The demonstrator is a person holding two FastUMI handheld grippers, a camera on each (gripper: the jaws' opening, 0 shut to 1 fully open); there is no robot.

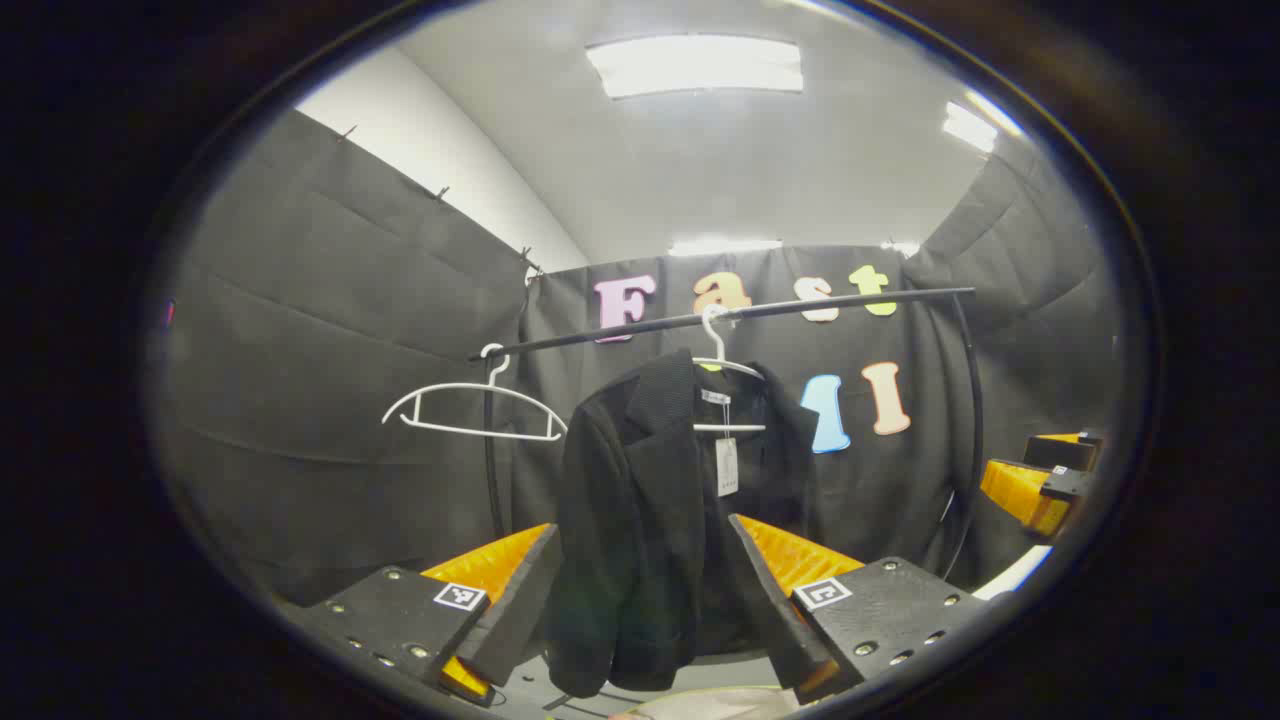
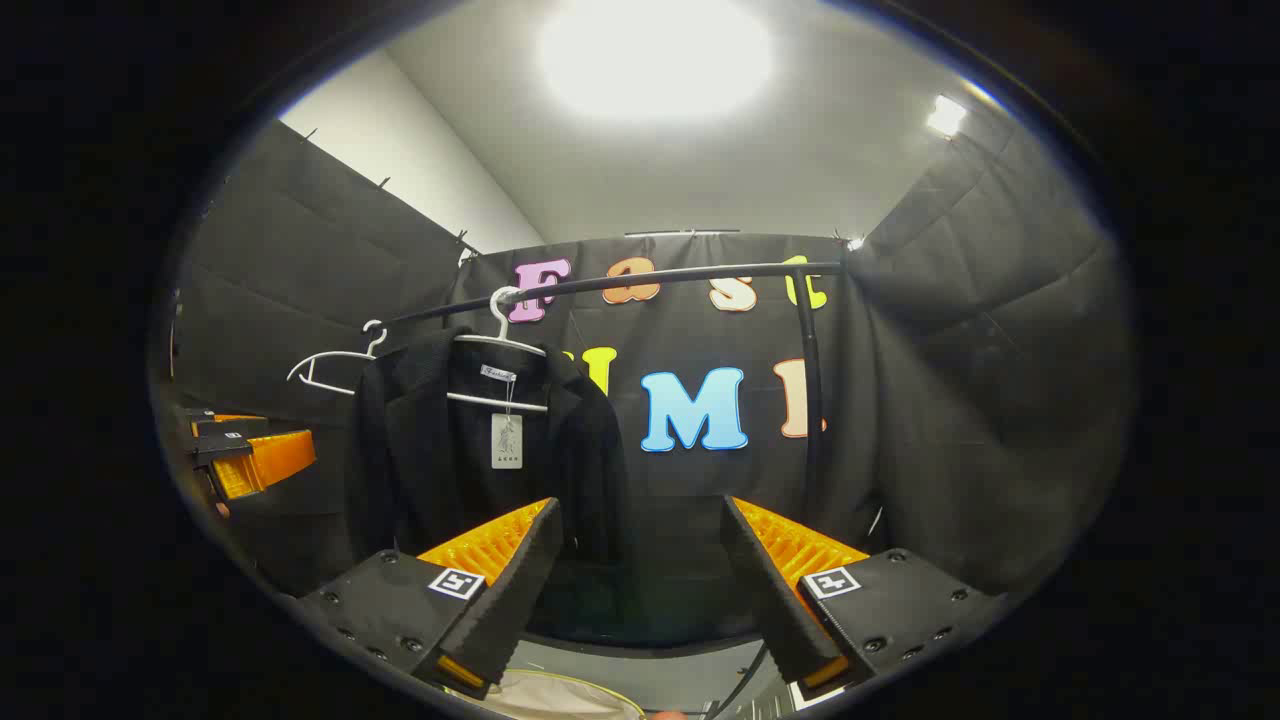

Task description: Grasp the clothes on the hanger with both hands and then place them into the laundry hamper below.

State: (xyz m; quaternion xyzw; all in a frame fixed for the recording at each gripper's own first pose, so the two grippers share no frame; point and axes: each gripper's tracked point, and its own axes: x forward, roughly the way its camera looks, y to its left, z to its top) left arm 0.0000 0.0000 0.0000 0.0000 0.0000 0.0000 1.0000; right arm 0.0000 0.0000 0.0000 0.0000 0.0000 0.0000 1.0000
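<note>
Black cloth jacket (image 1: 640, 510), thick-looking weave with lapels, hangs on a white hanger (image 1: 722, 365) from the dark rail (image 1: 720, 315). A paper tag (image 1: 726, 465) dangles at the open front. A second white hanger (image 1: 470, 410) hangs bare on the rail, off to the side of the jacket.

Left gripper (image 1: 645, 575): jaws wide apart, nothing held, aimed at the jacket's lower front, not touching as far as I can tell. Right gripper (image 2: 640, 570): jaws also apart and empty, pointed just past the jacket's edge (image 2: 590, 450) toward the booth wall. In the right gripper view the left gripper sits off at the far side, beside the jacket's sleeve.

Handling, my guess: soft and floppy, moderate weight for a garment, not fragile, not slippery; the weave should give the pads good bite. It will sag and fold once off the hanger, so two holds matter. Best spots look like the shoulders or upper lapels, one per side, pinching a fold of fabric rather than the tag or the hanger wire. The collar must lift clear of the hanger hook or the hanger may come along.

A pale rim (image 2: 560, 690) at the bottom edge, below the jaws, may be the laundry hamper; too little visible to be sure.
</note>
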